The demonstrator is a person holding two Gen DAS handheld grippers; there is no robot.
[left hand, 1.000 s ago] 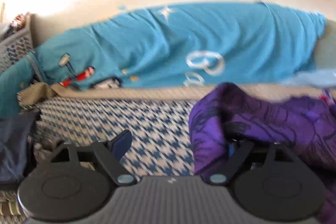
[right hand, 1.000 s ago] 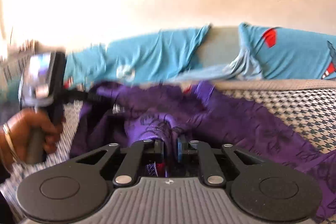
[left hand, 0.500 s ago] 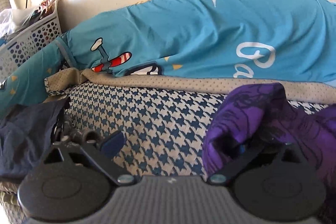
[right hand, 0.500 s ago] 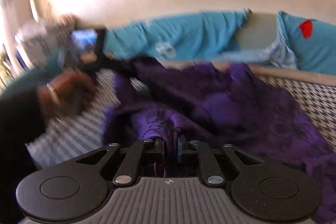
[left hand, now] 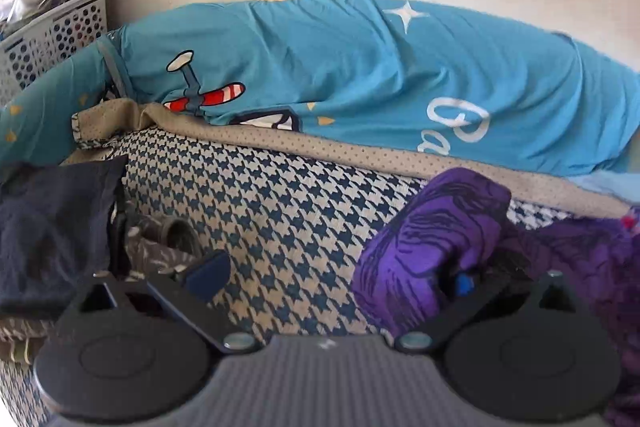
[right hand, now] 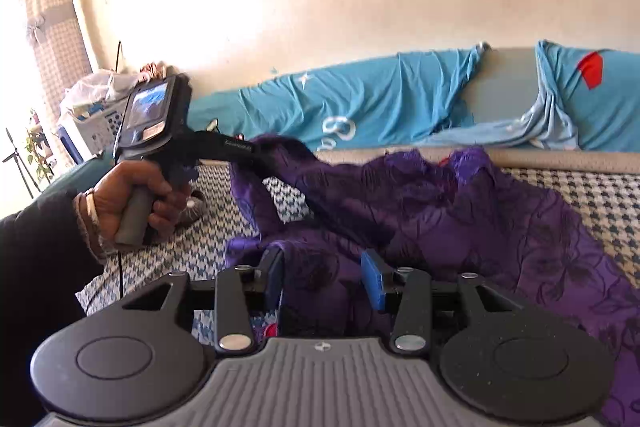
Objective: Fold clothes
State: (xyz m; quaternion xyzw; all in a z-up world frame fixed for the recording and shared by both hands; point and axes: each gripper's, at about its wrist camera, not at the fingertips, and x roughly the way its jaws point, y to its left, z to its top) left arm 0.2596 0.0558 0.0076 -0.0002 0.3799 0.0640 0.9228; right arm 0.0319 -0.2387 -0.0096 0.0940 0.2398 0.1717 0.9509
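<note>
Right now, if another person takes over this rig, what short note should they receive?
Left gripper: wide open; one end of the purple garment drapes over one of its fingers.
Right gripper: open, with the garment bunched between its fingers, not clamped.
The garment lies crumpled on the houndstooth bedcover.
Done: no neat fold visible.
Left: spread it flat, then fold.

Garment [right hand: 460, 223] spread on bed [left hand: 280, 203]; pillows [left hand: 360, 75] behind along wall; laundry basket [left hand: 56, 35] far left; dark clothes [left hand: 52, 227] at bed's left edge.
</note>
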